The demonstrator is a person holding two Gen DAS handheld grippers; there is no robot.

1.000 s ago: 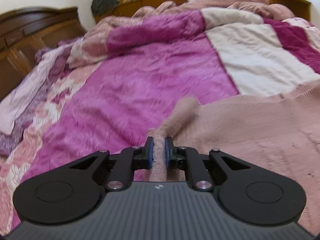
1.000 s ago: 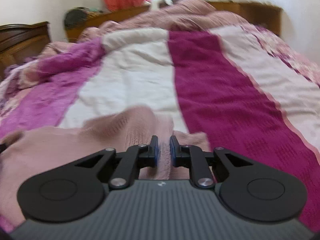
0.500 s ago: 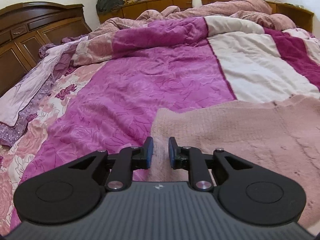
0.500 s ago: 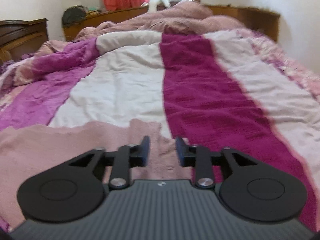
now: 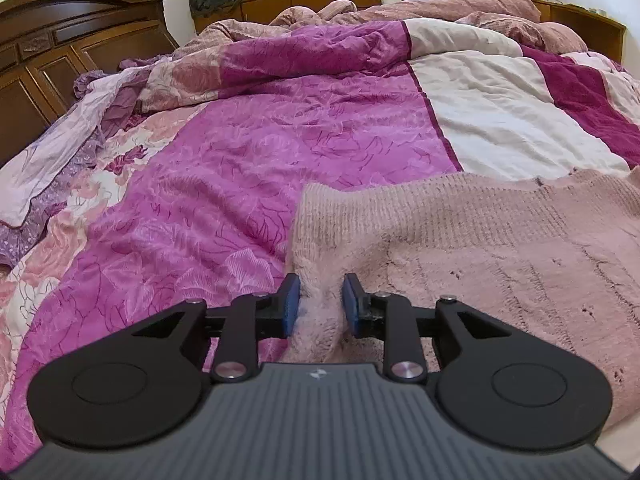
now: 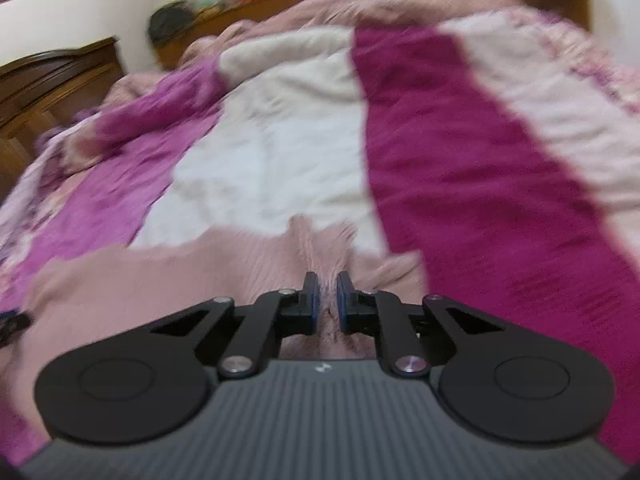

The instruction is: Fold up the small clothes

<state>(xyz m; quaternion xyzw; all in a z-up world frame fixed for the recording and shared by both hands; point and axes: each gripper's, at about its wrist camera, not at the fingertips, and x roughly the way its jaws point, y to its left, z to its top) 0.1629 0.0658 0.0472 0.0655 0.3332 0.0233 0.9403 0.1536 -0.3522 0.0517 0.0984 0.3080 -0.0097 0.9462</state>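
Right wrist view is blurry, but we see our right gripper (image 6: pixel 327 294) clenched on the pink sweater (image 6: pixel 168 280). Left gripper (image 5: pixel 317 300) is opening around a sweater fold, cut off at 3 o'clock.

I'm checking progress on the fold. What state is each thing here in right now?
Pink knit sweater: spread flat on the bed, not yet folded.
Left claw: jaws opening, a ridge of sweater fabric between them.
Right claw: shut on a pinch of the sweater.
Bed cover: rumpled, bunched toward the far end.
Lilac garment: lying loose and crumpled at the bed's edge.
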